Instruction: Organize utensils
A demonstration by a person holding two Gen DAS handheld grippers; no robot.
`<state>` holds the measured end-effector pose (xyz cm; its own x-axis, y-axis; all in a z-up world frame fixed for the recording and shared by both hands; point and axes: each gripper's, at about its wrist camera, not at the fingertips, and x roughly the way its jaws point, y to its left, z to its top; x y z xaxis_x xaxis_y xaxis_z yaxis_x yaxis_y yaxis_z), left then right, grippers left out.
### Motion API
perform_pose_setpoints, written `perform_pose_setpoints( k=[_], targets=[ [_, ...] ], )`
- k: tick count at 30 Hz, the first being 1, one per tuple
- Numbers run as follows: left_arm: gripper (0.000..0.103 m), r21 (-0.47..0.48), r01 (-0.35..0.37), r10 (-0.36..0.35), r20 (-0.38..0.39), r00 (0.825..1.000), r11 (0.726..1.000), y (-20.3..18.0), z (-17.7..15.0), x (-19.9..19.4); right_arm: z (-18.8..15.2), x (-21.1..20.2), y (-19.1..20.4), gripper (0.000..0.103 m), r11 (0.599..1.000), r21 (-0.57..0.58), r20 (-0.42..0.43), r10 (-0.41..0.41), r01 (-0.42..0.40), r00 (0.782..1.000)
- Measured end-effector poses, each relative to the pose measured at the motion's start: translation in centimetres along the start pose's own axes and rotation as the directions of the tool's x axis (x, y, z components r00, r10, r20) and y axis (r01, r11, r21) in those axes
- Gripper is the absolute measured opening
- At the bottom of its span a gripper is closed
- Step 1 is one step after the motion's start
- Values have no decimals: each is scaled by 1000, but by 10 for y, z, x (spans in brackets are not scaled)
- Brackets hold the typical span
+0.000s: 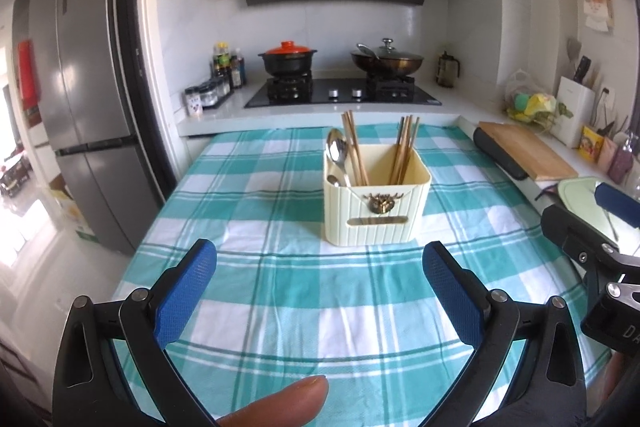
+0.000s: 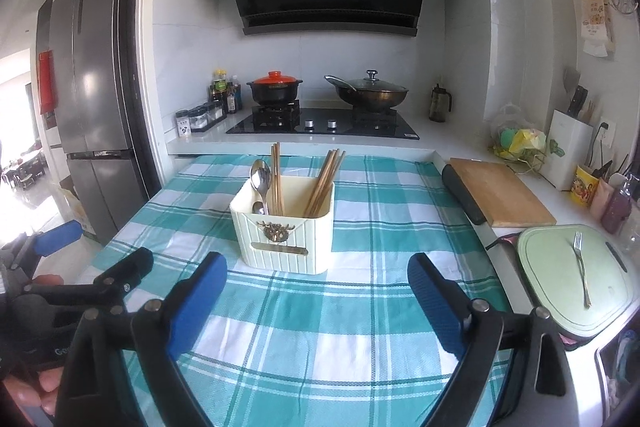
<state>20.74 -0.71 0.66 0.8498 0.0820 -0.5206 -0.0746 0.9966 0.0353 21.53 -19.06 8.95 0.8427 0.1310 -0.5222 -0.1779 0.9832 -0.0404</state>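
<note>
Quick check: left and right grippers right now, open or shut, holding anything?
Left gripper: open, holding nothing, above the checked tablecloth.
Right gripper: open, holding nothing; the fork lies off to its right on the green lid.

Tablecloth (image 2: 280,327): teal and white are being shown in a plaid check with thin dark-green lines. Utensil holder (image 2: 286,247): cream, ribbed in vertical stripes, a gold emblem and gold bar being carried on its front. Chopsticks (image 2: 324,183): light brown wood. Spoons (image 2: 261,179): silver. Fork (image 2: 582,267): silver, being displayed against a pale green lid (image 2: 560,279). Cutting board (image 2: 500,193): tan wood, edged in black. Pot lid (image 2: 274,78): orange-red. Gripper pads (image 2: 200,307): blue, on black arms.
</note>
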Motion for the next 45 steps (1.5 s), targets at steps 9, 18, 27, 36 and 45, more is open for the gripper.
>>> perform_pose_setpoints(
  k=[9, 18, 27, 36, 45],
  targets=[
    [103, -21, 11, -11, -18, 1000, 1000, 4, 4, -8, 3, -11, 10, 94, 999, -40, 16, -10, 11, 1000],
    [103, -37, 0, -1, -39, 999, 999, 6, 5, -4, 3, -14, 12, 94, 999, -47, 21, -13, 14, 1000],
    [103, -33, -4, 3, -35, 999, 999, 5, 6, -5, 6, -16, 12, 94, 998, -53, 23, -20, 21, 1000],
    [103, -34, -7, 6, -35, 999, 999, 4, 7, -5, 6, -15, 13, 94, 998, -57, 18, -17, 18, 1000],
    [103, -39, -18, 17, -40, 999, 999, 4, 6, -3, 6, -14, 12, 94, 998, -54, 7, -17, 17, 1000]
  ],
)
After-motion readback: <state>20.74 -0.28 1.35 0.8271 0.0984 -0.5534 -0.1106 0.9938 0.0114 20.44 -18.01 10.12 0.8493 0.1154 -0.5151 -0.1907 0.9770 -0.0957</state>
